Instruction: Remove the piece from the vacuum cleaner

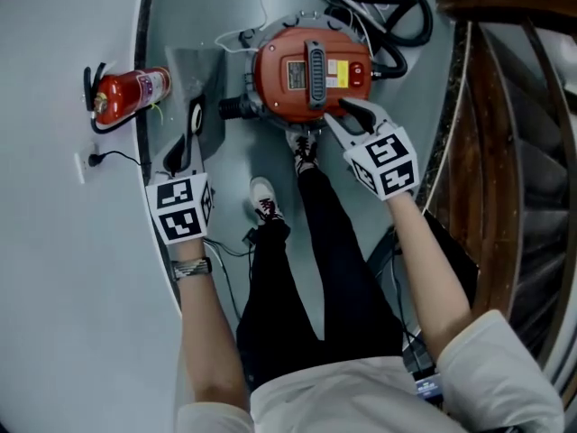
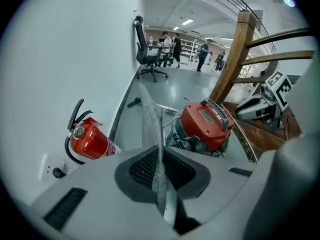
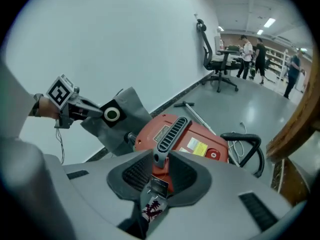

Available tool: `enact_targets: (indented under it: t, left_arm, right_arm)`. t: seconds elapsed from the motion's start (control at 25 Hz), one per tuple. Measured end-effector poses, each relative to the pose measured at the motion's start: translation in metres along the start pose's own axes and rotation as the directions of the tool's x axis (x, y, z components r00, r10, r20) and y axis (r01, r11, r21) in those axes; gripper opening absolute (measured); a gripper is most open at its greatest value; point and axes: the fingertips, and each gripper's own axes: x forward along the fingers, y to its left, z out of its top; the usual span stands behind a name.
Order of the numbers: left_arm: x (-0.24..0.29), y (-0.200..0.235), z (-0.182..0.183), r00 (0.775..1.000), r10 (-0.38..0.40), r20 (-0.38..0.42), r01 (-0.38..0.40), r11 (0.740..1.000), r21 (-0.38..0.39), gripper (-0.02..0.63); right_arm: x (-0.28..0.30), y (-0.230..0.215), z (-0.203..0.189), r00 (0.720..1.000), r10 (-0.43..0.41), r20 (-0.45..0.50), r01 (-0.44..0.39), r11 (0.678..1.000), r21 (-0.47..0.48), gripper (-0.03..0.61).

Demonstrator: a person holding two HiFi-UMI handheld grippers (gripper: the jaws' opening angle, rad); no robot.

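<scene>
Vacuum cleaner (image 1: 311, 75) yellow label (image 1: 338, 69): print unreadable.

It was a big open office. A black office chair (image 2: 148, 51) stood on the smooth grey floor (image 2: 180, 86). People (image 2: 171, 46) stood near shelves (image 2: 192, 48). Long lights (image 2: 188, 21) shone above. A red fire extinguisher (image 2: 91, 140) sat by the white wall (image 2: 60, 59).
</scene>
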Motion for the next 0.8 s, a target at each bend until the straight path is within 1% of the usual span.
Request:
enact_targets:
  t: [0.04,0.08,0.2,0.28,0.36,0.48,0.8]
  left_arm:
    - [-0.007,-0.002,0.003,1.000,-0.002,0.004,0.002,1.000,0.016,0.031]
    - [-0.016,-0.005,0.005,1.000,-0.006,0.008,0.006,0.999,0.033,0.031]
    - [-0.047,-0.011,0.011,1.000,-0.012,0.018,0.011,0.996,0.088,0.031]
    - [-0.072,-0.012,0.016,0.999,-0.008,0.032,0.004,0.995,0.102,0.031]
    - [-0.098,-0.013,0.022,0.999,-0.004,0.047,-0.001,0.994,0.110,0.031]
    - [-0.134,-0.013,0.032,0.998,-0.002,0.070,-0.006,0.993,0.117,0.031]
    - [-0.211,-0.021,0.070,0.992,-0.023,0.121,0.006,0.990,0.141,0.029]
  right_arm:
    - [-0.008,0.003,0.005,1.000,0.007,0.002,-0.007,0.999,-0.034,0.063]
    - [-0.016,0.008,0.010,1.000,0.020,0.001,-0.020,0.998,-0.064,0.054]
    - [-0.040,0.030,0.032,0.997,0.073,0.001,-0.072,0.984,-0.162,0.044]
    - [-0.058,0.042,0.048,0.995,0.097,0.010,-0.092,0.969,-0.229,0.041]
    - [-0.079,0.052,0.059,0.994,0.109,0.020,-0.099,0.957,-0.272,0.038]
    - [-0.111,0.063,0.078,0.994,0.100,0.043,-0.082,0.949,-0.305,0.035]
    - [-0.196,0.099,0.152,0.986,0.078,0.144,-0.022,0.935,-0.355,0.032]
